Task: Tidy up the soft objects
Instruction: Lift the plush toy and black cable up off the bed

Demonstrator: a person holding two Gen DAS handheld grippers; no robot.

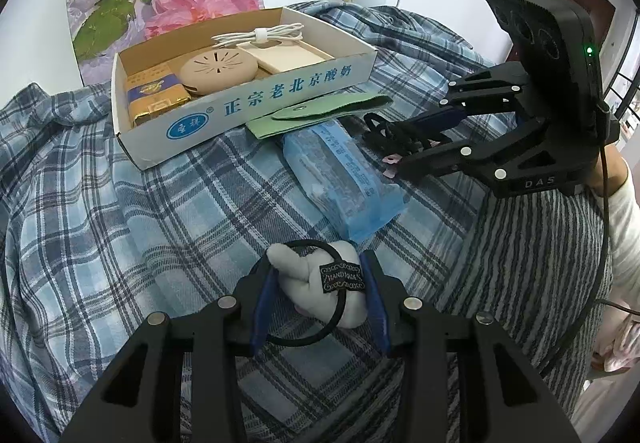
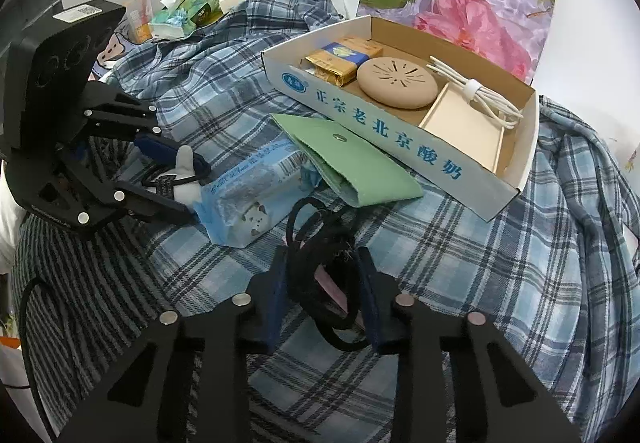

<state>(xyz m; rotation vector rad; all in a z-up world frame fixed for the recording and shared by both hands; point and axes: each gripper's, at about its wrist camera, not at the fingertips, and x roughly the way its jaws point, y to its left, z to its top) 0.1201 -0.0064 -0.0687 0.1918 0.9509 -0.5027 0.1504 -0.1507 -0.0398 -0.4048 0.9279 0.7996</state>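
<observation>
Soft hair ties are the business on this plaid-covered bed (image 1: 120,203): at left, the left gripper (image 1: 320,283) pinches a grey plush hair tie (image 1: 316,283), its black elastic loop ringing the blue pads and the little toy squeezed between them, low over the blanket near the bed's front edge. Ahead of it and slightly left stands the open cardboard box (image 1: 256,111), already holding a gold packet, a round tan disc, a cream tray and a coiled white cable; its long side runs across the view, so the drop lies forward over the printed wall. Between gripper and box a blue tissue pack (image 1: 344,179) lies with its long axis pointing at the box, a green pouch (image 1: 316,115) resting against the carton's wall. At right, the right gripper (image 2: 326,283) has closed on a bundle of black hair ties (image 2: 320,275), jaws pressing its sides. Judged from both views, the two grippers sit about equally near the box, with the pack and pouch between.
</observation>
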